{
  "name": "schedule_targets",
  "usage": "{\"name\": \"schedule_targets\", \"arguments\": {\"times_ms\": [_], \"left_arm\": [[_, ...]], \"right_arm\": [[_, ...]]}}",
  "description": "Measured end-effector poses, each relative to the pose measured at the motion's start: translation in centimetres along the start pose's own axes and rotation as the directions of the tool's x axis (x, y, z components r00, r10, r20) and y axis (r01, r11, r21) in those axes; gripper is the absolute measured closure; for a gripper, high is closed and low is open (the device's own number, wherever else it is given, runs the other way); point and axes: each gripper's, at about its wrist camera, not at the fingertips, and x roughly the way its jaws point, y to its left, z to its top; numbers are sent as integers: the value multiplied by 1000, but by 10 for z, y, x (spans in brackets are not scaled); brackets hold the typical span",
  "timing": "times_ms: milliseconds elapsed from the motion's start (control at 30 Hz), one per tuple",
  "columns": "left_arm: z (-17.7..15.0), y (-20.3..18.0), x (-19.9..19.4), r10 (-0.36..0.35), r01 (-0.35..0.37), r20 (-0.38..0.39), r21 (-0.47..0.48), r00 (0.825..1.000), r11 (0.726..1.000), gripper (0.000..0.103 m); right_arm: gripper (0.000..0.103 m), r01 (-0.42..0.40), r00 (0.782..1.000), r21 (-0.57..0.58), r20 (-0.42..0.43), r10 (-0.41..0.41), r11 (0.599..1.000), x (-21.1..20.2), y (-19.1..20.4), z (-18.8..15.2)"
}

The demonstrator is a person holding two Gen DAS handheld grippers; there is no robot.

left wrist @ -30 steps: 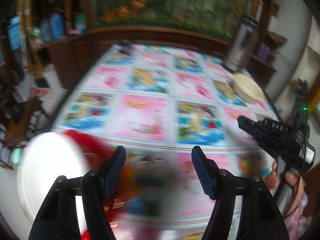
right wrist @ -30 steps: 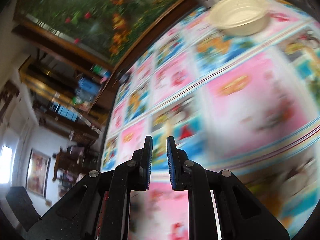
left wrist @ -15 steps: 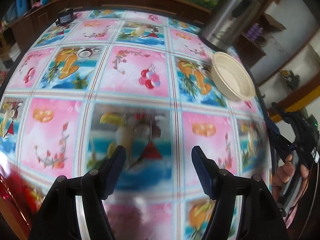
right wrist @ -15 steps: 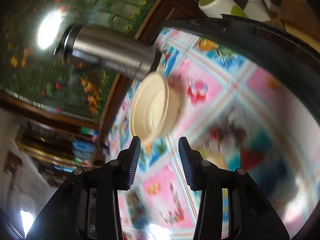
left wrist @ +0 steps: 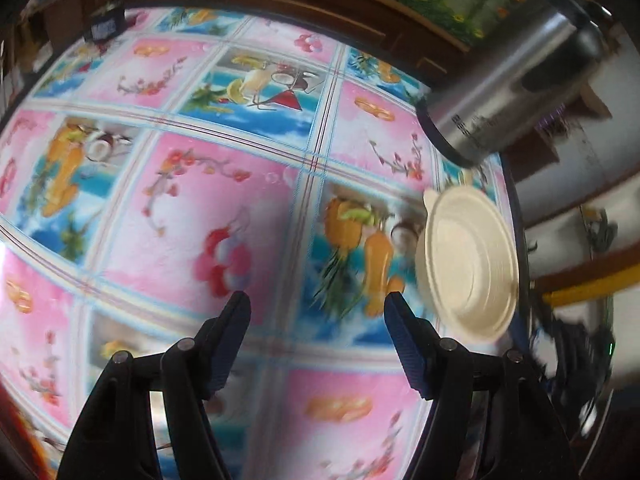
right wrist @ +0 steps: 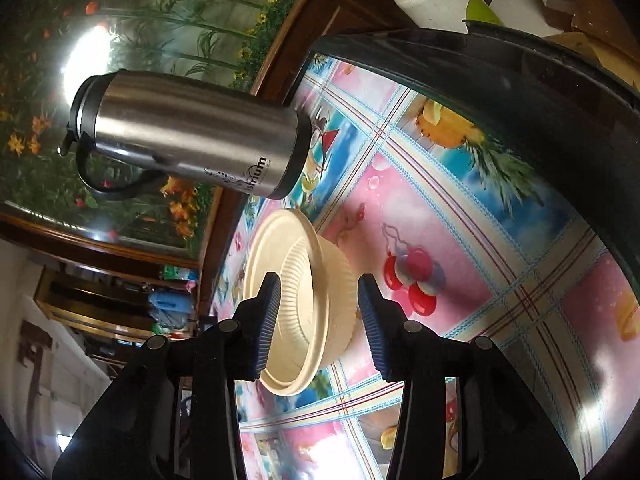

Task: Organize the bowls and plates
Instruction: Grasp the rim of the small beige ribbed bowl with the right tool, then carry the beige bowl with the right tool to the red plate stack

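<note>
A cream ribbed bowl (right wrist: 304, 304) sits on the colourful tablecloth near the table's edge, below a steel flask. My right gripper (right wrist: 318, 312) is open with its jaws on either side of the bowl's rim and wall, one finger over the inside, one outside. In the left wrist view the same bowl (left wrist: 468, 272) lies to the right of my left gripper (left wrist: 318, 320), which is open and empty above the cloth. The right gripper shows only as a dark blur at the far right of that view.
A steel flask with black handle (right wrist: 188, 136) stands just behind the bowl, also seen in the left wrist view (left wrist: 508, 92). The table's dark rim (right wrist: 500, 76) curves close by. A small dark object (left wrist: 102, 28) sits at the table's far corner.
The right gripper has opened wider and closed in until its jaws straddle the bowl. The left gripper has moved forward over the table toward the bowl, staying open.
</note>
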Motion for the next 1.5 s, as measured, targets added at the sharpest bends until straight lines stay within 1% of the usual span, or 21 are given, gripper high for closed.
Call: {"name": "schedule_targets", "arguments": {"times_ms": [67,133,200,267,333,433,567,667,767,800,833,867,900,933,967,1000,1067,1100,1167,1333,1500], "left_arm": [[4,-2,7,-21,22,19,-45,1000,999,34],[5,-9,11,-6,9,65,-40,998,999,34],[5,-18,16,-37,40,83,-39,996,998,34],[3,-26,21,-45,49,85,-41,995,998,33],[2,-38,27,-32,34,77,-26,997,999,33],[2,-48,30,-32,34,94,-17,995,999,33],[4,-58,31,-57,58,112,-4,992,998,32],[4,-66,39,-70,69,82,14,994,998,32],[2,-73,45,-55,51,74,48,996,998,32],[1,-74,45,-47,43,74,58,996,997,34],[0,-76,46,-32,27,73,72,997,997,34],[0,-78,47,-13,7,71,86,997,996,35],[-2,-79,47,-6,-1,72,93,997,996,43],[-2,-80,48,-3,-5,71,103,997,995,49],[-2,-80,48,1,-8,66,113,998,994,63],[-3,-80,48,2,-9,65,116,998,993,73],[-3,-80,49,0,-8,64,126,998,992,78],[-4,-81,50,-3,-5,64,128,998,992,84],[-4,-80,51,-22,14,60,136,998,991,90],[-6,-75,50,-36,27,64,140,997,990,90],[-8,-63,44,-51,44,56,120,997,992,90]], "right_arm": [[63,7,1000,-7,10,-7,1000,-1,-1,1],[63,15,1000,-8,5,-15,1000,1,-1,1],[63,18,1000,-3,1,-18,1000,4,-2,0],[63,26,1000,-10,-3,-26,1000,6,-2,-3],[63,29,1000,-24,0,-29,999,8,1,-5],[63,26,1000,-37,1,-26,999,8,5,-7],[63,21,1000,-30,2,-21,999,7,2,-8],[63,31,1000,-25,3,-31,999,9,-1,-7],[67,29,1000,-19,-6,-29,999,11,-2,-9],[70,27,1000,-22,-12,-28,999,12,-2,-9],[75,29,999,-28,-14,-30,999,12,-1,-10],[75,32,999,-33,-15,-32,999,13,0,-11],[78,32,999,-37,-16,-33,999,13,1,-11],[83,31,999,-38,-18,-32,999,14,1,-12],[85,33,999,-37,-18,-33,999,14,1,-13],[88,35,999,-39,-19,-36,999,14,1,-13],[88,35,999,-34,-19,-36,999,14,0,-14],[89,35,999,-31,-18,-36,999,14,0,-14],[91,40,999,-36,-17,-41,999,14,0,-15],[91,55,998,-55,-15,-56,997,13,5,-17],[91,63,997,-52,-47,-65,997,16,8,-23]]}}
